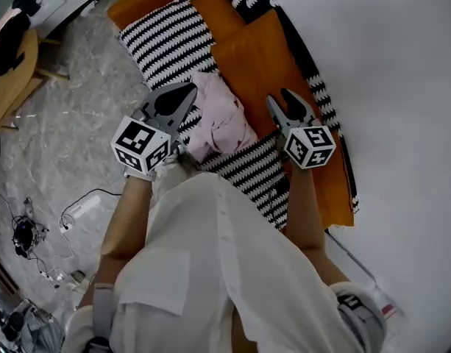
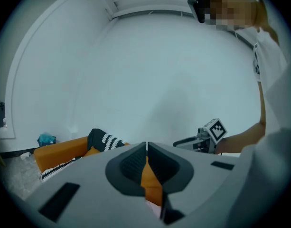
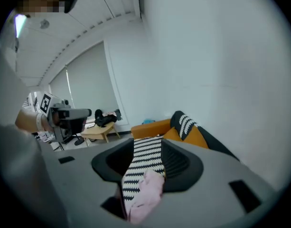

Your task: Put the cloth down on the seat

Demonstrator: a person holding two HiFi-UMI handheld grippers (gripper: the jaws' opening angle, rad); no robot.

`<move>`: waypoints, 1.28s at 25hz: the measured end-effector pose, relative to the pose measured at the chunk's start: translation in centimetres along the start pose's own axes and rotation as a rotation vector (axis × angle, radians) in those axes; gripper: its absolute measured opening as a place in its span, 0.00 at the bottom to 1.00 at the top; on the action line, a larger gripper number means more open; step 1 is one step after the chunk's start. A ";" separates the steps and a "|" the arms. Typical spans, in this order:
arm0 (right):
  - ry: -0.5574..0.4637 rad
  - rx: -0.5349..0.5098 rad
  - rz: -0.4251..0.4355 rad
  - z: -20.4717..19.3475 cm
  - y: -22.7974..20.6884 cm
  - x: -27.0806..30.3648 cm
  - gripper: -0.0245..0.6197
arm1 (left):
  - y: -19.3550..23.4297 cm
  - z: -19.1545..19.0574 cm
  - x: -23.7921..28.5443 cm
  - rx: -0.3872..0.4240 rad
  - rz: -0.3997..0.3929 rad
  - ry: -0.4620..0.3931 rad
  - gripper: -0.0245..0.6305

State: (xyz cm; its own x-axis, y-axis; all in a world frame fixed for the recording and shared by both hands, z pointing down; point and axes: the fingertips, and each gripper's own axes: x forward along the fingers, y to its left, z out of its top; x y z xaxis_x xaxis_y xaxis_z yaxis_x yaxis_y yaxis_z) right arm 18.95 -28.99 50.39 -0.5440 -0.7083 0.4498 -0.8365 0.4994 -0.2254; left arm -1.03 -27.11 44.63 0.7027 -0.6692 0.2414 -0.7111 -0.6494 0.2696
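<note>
The pink cloth lies crumpled on the sofa seat, on its black-and-white striped cover. My left gripper hovers just left of the cloth, shut with its tips meeting and nothing between them. To the right of the cloth, my right gripper hangs over the orange cushion. It stands open; the striped cover and the cloth show below through the gap, and neither pad touches them.
A white wall runs along the sofa's right side. A wooden table with dark items stands at the far left. Cables lie on the marble floor. The person's white shirt fills the lower head view.
</note>
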 end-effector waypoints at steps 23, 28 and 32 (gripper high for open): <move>-0.217 -0.110 0.122 4.9 9.1 -3.7 0.05 | -2.8 1.8 -3.0 0.000 0.000 -0.058 0.07; -0.202 -0.131 0.117 4.7 9.0 -3.5 0.05 | -2.8 1.9 -3.0 0.001 0.002 -0.062 0.07; -0.190 -0.127 0.123 4.2 9.1 -3.4 0.05 | -3.2 1.6 -3.0 0.000 -0.001 -0.059 0.07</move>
State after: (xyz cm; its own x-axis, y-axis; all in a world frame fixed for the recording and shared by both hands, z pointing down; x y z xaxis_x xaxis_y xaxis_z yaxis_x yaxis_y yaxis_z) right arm 12.94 -24.09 43.20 -0.6535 -0.7134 0.2529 -0.7551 0.6377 -0.1524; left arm -0.92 -23.61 41.51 0.7008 -0.6887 0.1858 -0.7104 -0.6501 0.2697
